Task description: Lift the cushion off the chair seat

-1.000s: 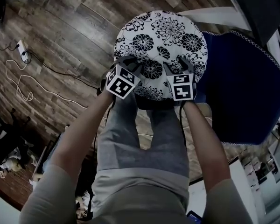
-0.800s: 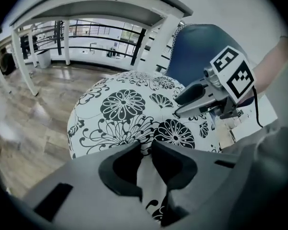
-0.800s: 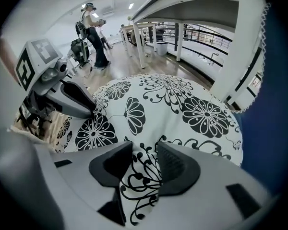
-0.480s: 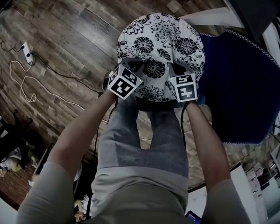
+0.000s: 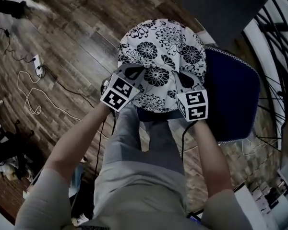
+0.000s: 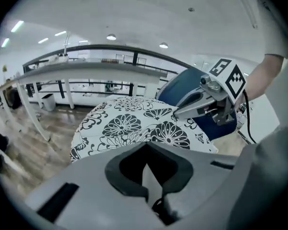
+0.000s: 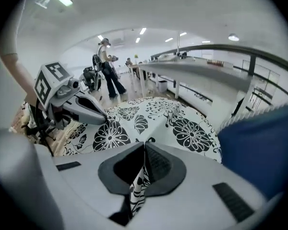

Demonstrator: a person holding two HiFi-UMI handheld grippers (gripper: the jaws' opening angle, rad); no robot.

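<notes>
The round white cushion (image 5: 161,51) with black flowers hangs raised and tilted above the dark blue chair (image 5: 230,95), held by its near edge. My left gripper (image 5: 133,71) is shut on the cushion's near-left rim, and a fold of white fabric is pinched between its jaws (image 6: 146,169). My right gripper (image 5: 185,78) is shut on the near-right rim, with patterned cloth caught between its jaws (image 7: 143,174). Each gripper view shows the cushion (image 6: 134,123) (image 7: 177,123) spreading away and the other gripper beside it: the right gripper (image 6: 201,99), the left gripper (image 7: 74,107).
Dark wooden floor lies below, with a white cable and power strip (image 5: 37,62) at the left. The person's legs stand just in front of the chair. A bicycle wheel (image 5: 278,37) is at the far right. Long white tables (image 6: 86,71) and a standing person (image 7: 105,66) are further off.
Both grippers have come up together with the cushion's near edge in them; the cushion has risen off the seat, and more of the blue chair shows beneath it.
</notes>
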